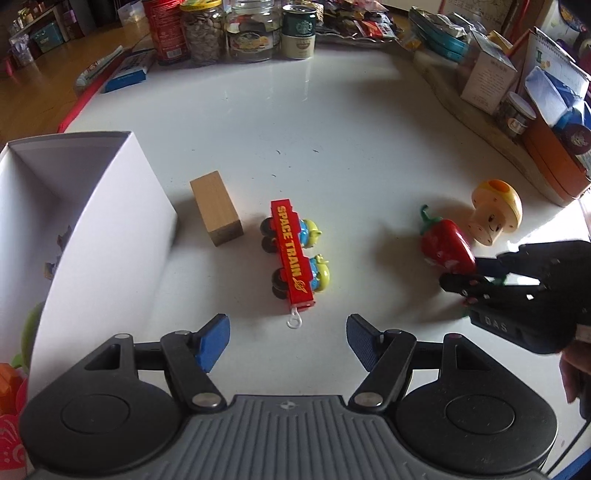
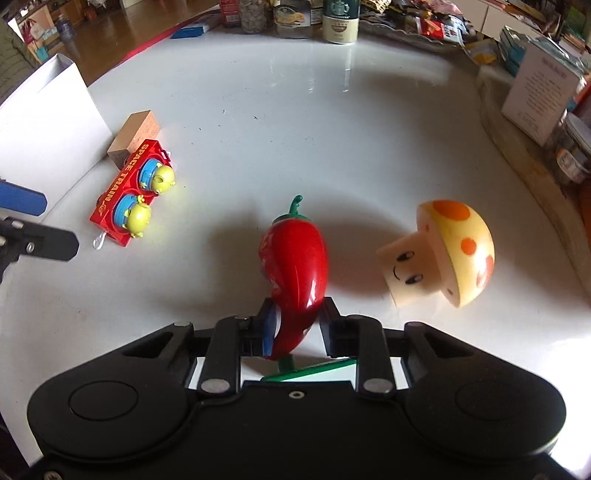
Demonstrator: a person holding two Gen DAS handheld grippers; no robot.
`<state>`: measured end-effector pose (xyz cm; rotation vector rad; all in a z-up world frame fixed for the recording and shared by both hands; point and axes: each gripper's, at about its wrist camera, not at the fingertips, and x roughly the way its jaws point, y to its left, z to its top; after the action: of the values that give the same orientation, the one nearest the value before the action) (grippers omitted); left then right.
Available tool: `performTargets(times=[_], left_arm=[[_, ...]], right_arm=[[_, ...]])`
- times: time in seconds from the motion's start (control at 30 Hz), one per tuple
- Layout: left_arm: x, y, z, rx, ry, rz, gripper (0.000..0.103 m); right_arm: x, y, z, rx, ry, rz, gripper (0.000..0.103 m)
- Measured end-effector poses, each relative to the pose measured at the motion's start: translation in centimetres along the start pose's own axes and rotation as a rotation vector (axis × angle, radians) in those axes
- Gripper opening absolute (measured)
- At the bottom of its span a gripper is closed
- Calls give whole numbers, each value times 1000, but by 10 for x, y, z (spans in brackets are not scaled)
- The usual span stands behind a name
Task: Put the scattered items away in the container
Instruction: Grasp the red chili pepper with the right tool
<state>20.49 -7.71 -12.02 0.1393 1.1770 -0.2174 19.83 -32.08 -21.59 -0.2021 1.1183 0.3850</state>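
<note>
Toys (image 1: 291, 249) lie scattered on glossy white table (image 1: 295, 122).

The toy train (image 1: 295, 254) lies mid-table (image 1: 314, 122), on its side; just left of it, the wooden block (image 1: 216, 212), then the open box (image 1: 96, 236); well to the train's right, the chili pepper (image 1: 445, 243), the mushroom toy (image 1: 495, 212) just beyond it; jars (image 1: 251, 31) stand far behind the train.
</note>
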Motion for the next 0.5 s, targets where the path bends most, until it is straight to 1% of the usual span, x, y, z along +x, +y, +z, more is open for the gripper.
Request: performTargets(times=[0.13, 0.2, 0.33, 0.5], left_arm=[[10, -12, 4, 44, -13, 66, 71], [14, -22, 6, 67, -28, 92, 71], [21, -37, 9, 92, -30, 98, 71], [31, -53, 14, 134, -33, 129, 71]], right_arm=[[-11, -10, -17, 66, 11, 10, 27], [-15, -13, -23, 77, 19, 5, 27], [-22, -19, -32, 121, 38, 0, 27], [-26, -21, -41, 138, 47, -11, 27]])
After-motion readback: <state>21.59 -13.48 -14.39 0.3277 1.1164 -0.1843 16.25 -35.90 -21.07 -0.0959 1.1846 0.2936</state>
